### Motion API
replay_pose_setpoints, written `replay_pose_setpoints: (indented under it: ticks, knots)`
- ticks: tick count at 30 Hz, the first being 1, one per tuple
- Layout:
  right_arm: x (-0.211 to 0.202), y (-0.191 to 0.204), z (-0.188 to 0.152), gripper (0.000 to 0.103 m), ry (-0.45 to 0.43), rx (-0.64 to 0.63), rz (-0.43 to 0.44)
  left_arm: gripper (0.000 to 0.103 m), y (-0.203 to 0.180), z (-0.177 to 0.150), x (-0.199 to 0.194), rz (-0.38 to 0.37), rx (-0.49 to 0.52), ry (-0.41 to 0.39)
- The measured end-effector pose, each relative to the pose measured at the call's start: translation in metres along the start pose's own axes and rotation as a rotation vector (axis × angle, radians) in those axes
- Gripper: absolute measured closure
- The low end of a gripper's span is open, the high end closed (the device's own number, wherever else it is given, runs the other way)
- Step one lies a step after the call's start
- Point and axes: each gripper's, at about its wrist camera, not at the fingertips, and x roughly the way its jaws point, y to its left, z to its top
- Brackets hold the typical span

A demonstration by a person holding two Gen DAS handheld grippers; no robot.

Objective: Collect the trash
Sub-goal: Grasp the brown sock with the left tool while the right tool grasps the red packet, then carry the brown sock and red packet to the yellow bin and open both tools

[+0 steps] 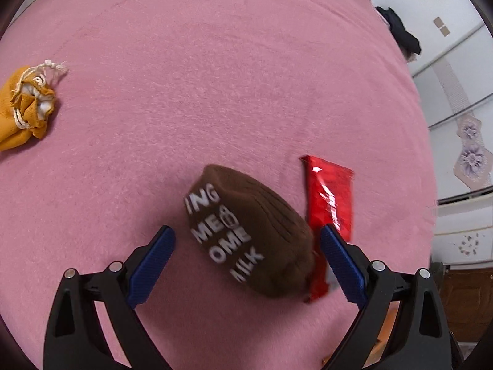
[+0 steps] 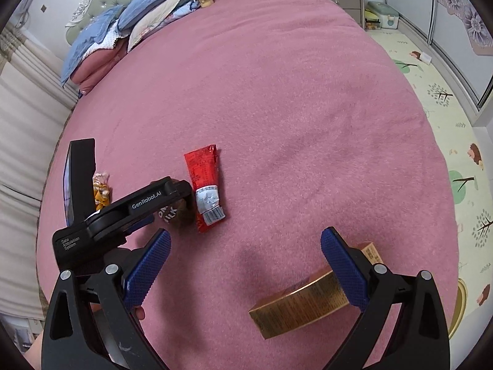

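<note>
A brown knit hat [image 1: 246, 231] with white letters lies on the pink bed between the open fingers of my left gripper [image 1: 248, 240]. A red snack wrapper [image 1: 329, 209] lies right beside the hat, partly behind the right finger; it also shows in the right wrist view [image 2: 206, 188]. My right gripper [image 2: 246, 246] is open and empty above the bed. A gold box [image 2: 308, 305] lies near its right finger. The left gripper's body [image 2: 129, 212] hides most of the hat [image 2: 174, 212] in the right wrist view.
An orange drawstring pouch [image 1: 26, 108] lies at the left of the pink blanket [image 1: 215, 77]. Pillows and folded bedding [image 2: 138, 21] are piled at the headboard. A dark tablet-like object [image 2: 80, 182] stands beside the left gripper. A patterned floor mat [image 2: 446, 154] lies beyond the bed's right edge.
</note>
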Motion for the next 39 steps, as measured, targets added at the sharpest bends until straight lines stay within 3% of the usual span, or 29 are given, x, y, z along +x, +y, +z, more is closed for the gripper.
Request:
replay_pose_setpoints:
  ticks: [2,5,10,14,17,19,26,31,39]
  knots:
    - [0.005,-0.002,0.002,0.009,0.007,0.005,0.004,0.019,0.003,0.001,0.003,0.001,-0.005,-0.006]
    - [0.012,-0.003,0.007,0.009,0.015,0.006,0.003,0.024,0.005,0.0,0.006,0.002,0.014,-0.014]
    - [0.026,0.001,0.014,0.009,0.026,-0.003,0.006,0.04,0.004,-0.005,0.006,0.044,0.115,-0.05]
    - [0.039,0.01,0.018,0.01,0.031,-0.026,0.014,0.067,0.018,-0.002,0.0,0.012,0.119,-0.059]
    - [0.048,0.018,0.022,0.017,0.033,-0.049,0.021,0.086,0.029,0.002,-0.004,-0.047,0.109,-0.045]
    - [0.056,0.024,0.024,0.026,0.051,-0.064,0.033,0.089,0.035,0.003,-0.006,-0.079,0.115,-0.038]
    - [0.091,0.041,0.029,0.033,0.099,-0.109,-0.006,0.09,0.049,-0.01,-0.016,-0.107,0.132,-0.025]
    - [0.102,0.044,0.024,0.071,0.138,-0.128,-0.044,0.09,0.057,-0.016,-0.025,-0.124,0.118,-0.027]
    - [0.057,0.045,0.003,0.074,0.112,-0.134,-0.003,0.09,0.048,-0.037,-0.049,-0.15,0.143,-0.023]
